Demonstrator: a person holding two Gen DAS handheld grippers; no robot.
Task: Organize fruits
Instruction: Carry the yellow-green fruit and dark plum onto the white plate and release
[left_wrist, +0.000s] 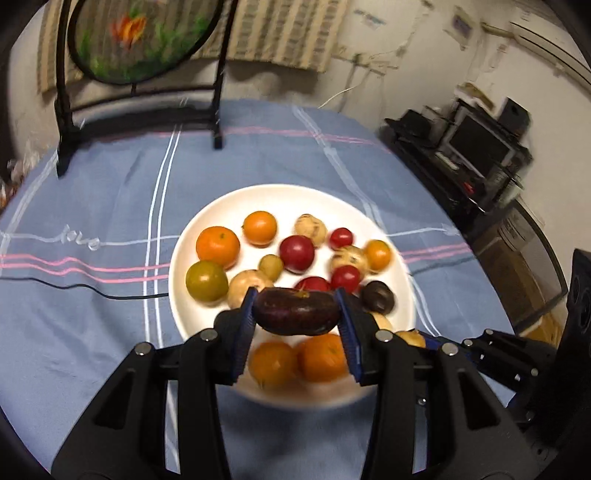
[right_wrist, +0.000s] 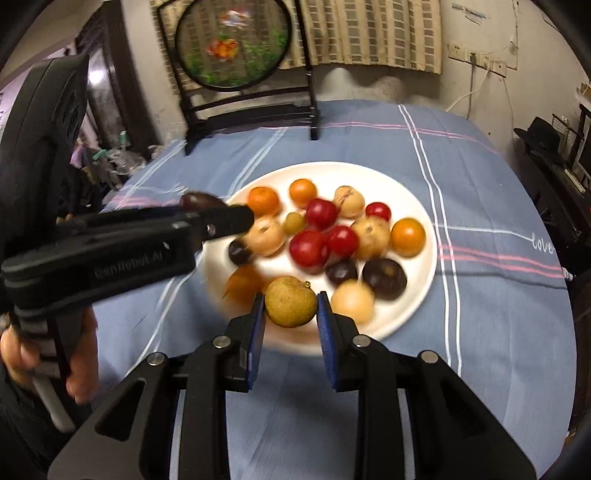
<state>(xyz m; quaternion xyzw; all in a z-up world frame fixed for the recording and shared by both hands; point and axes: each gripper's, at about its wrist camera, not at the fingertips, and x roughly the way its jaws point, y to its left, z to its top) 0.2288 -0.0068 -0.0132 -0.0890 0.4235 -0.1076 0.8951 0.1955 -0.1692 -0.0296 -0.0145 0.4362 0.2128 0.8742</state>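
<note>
Now both grippers are loaded above a white plate (left_wrist: 192, 317) of mixed fruit on a blue striped tablecloth (left_wrist: 110, 206).

From the left wrist view, the left gripper (left_wrist: 297, 312) sits at lower centre of the frame, its blue pads pressed on either end of a dark purple oblong fruit (left_wrist: 295, 312) that lies crosswise between them, clear of the fruit below. Behind it on the plate lie orange fruits (left_wrist: 218, 247), red fruits (left_wrist: 296, 254), pale tan fruits (left_wrist: 311, 229), a green-yellow fruit (left_wrist: 206, 281) and a small dark round fruit (left_wrist: 377, 297). Two more orange ones show blurred under the fingers. At the lower right edge, part of the other gripper's black frame comes into view.

From the right wrist view, the right gripper (right_wrist: 290, 314) is at lower centre, jaws narrow and clamped on a rough yellowish-brown round fruit (right_wrist: 291, 301), held over the near rim of the plate (right_wrist: 417, 206). The left gripper (right_wrist: 207, 208) reaches in from the left side of the frame, with the purple fruit (right_wrist: 199, 201) just showing at its tip, over the plate's left edge. A hand (right_wrist: 22, 354) grips its handle at lower left.

A round painted screen on a dark stand (left_wrist: 140, 37) stands at the far edge of the table, in the upper left of the left view and upper centre of the right view.
</note>
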